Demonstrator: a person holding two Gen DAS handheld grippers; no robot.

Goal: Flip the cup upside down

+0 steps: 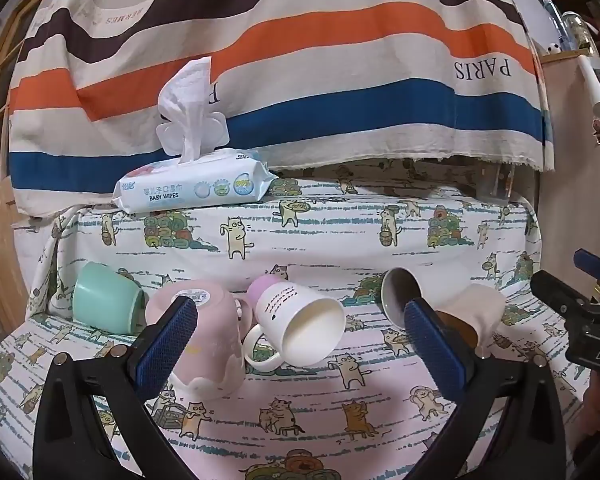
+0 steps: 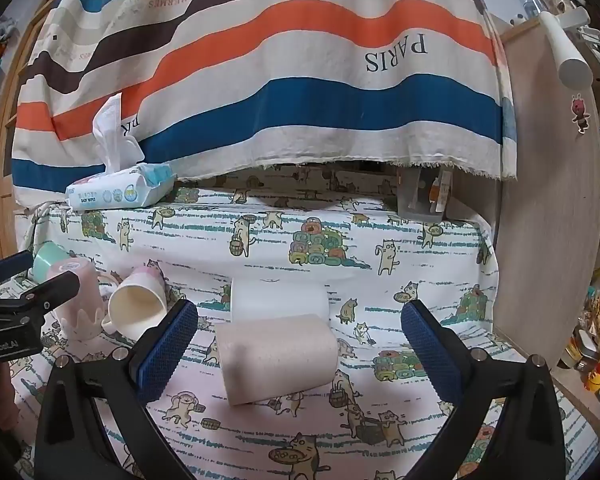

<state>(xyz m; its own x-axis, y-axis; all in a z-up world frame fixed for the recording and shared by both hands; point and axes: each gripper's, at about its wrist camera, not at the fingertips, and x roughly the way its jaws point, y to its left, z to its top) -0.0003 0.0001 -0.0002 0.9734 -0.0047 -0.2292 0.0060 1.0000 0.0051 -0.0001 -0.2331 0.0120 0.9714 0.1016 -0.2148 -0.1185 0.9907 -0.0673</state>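
Several cups are on the cat-print cloth. A pink cup stands upside down. A white mug lies on its side, mouth toward me. A green cup lies on its side at left. A beige cup with a dark inside lies on its side. My left gripper is open, with the pink cup behind its left finger. My right gripper is open with the beige cup between its fingers, untouched. The right gripper also shows in the left wrist view, the left one in the right wrist view.
A pack of baby wipes sits on the raised ledge at the back left. A striped cloth hangs behind. A wooden panel stands at the right. A white cup lies behind the beige cup.
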